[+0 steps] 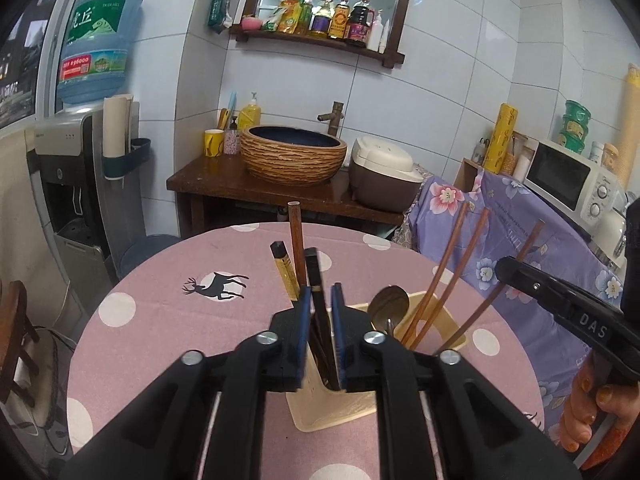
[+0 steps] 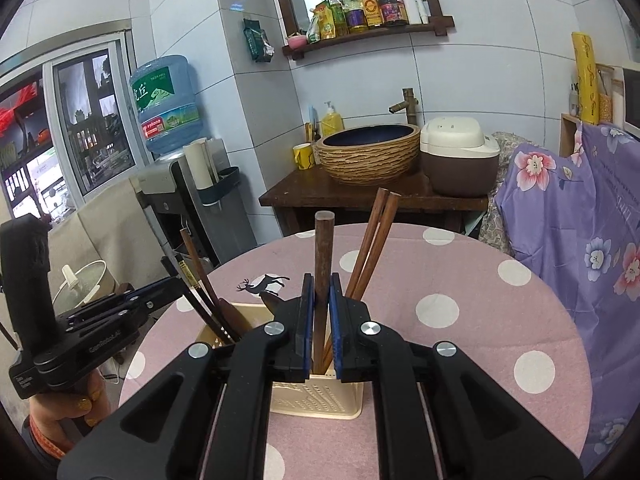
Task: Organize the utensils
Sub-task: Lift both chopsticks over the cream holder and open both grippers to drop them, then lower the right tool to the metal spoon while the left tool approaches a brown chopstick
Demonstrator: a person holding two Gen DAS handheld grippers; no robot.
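Left wrist view: round table with pink polka-dot cloth (image 1: 168,320), cream plastic two-compartment utensil holder (image 1: 332,412) standing on it. Left gripper (image 1: 320,292) sits right over the holder's left compartment, blue pads slightly apart, a dark black chopstick (image 1: 318,280) between them; whether the pads press it is unclear. Just behind it stand a brown wooden chopstick (image 1: 296,240) and a black gold-banded chopstick (image 1: 286,268), same compartment. Right compartment holds a metal spoon (image 1: 388,304), bowl up, and long reddish-brown chopsticks (image 1: 448,256) leaning right.

Right wrist view: right gripper (image 2: 320,290) over the holder's right compartment, pads nearly closed, clamping a thick brown wooden stick (image 2: 323,248), upright, its lower end inside the holder. A hand (image 2: 60,408) grips the left tool's handle at the left edge.
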